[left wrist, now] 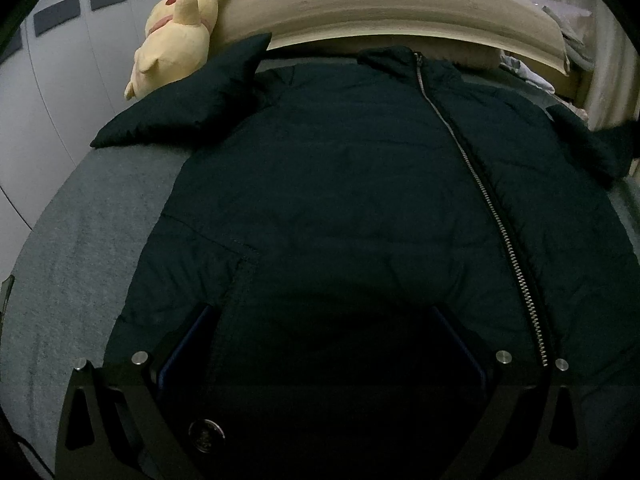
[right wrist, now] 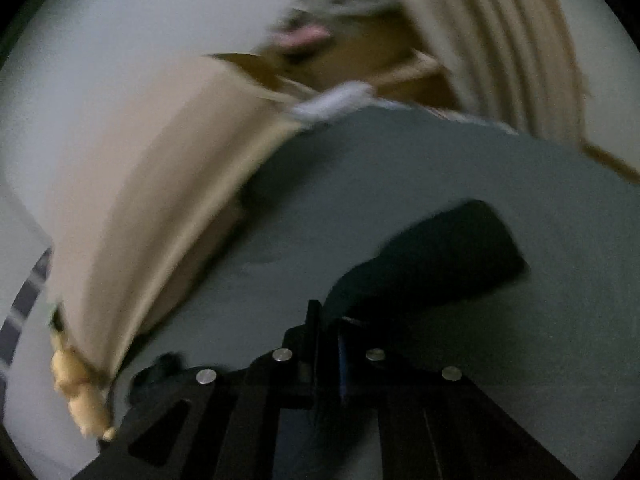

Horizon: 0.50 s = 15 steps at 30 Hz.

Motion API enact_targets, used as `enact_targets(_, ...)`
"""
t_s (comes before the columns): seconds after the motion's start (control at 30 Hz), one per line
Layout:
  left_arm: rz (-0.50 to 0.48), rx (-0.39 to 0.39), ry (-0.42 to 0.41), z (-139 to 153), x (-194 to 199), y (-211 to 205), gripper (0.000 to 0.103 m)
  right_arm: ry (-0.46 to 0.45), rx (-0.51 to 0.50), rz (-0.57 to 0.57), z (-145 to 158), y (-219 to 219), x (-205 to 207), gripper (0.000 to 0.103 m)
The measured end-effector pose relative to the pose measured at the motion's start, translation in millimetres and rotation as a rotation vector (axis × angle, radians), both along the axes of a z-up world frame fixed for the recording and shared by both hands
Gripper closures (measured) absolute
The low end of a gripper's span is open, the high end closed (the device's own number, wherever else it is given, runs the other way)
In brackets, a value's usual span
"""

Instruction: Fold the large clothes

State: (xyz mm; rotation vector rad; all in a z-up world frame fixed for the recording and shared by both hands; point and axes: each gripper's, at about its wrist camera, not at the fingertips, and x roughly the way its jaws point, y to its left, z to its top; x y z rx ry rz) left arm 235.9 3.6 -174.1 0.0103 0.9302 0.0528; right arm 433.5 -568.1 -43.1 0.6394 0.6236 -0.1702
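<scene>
A large dark padded jacket point(left wrist: 340, 184) lies face up on the grey bed point(left wrist: 80, 248), its zipper point(left wrist: 496, 216) running from collar to hem. Its left sleeve point(left wrist: 184, 108) lies spread towards the plush toy; its right sleeve point(left wrist: 592, 140) reaches to the right edge. My left gripper point(left wrist: 320, 320) is open, its fingers point(left wrist: 192, 336) wide apart over the jacket's hem. In the blurred right wrist view my right gripper point(right wrist: 326, 320) is shut on the dark sleeve point(right wrist: 432, 264), which hangs lifted over the grey bed point(right wrist: 400, 168).
A yellow plush toy point(left wrist: 176, 40) leans against the beige headboard point(left wrist: 380, 4) at the bed's far left. White wardrobe doors point(left wrist: 60, 60) stand to the left. Loose cloths point(left wrist: 560, 40) lie at the far right. The headboard point(right wrist: 160, 184) and a wooden nightstand point(right wrist: 380, 64) show blurred.
</scene>
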Motion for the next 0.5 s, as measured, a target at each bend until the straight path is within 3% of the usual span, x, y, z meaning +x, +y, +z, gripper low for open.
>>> enact_targets(0.13, 0.0, -0.007, 0.012, 1, 1, 1, 0.0, -0.108, -0.101, 0.141, 62, 85, -2, 0.096)
enact_targets(0.23, 0.005, -0.019, 0.028, 2, 1, 3, 0.0, -0.171, -0.164, 0.27, 90, 162, -10, 0.095)
enact_targets(0.37, 0.0, -0.024, 0.059, 2, 4, 4, 0.0, -0.183, -0.198, 0.398, 85, 256, -30, 0.095)
enact_targets(0.5, -0.015, -0.041, 0.092, 4, 7, 7, 0.0, -0.098, -0.229, 0.481, 49, 325, -38, 0.093)
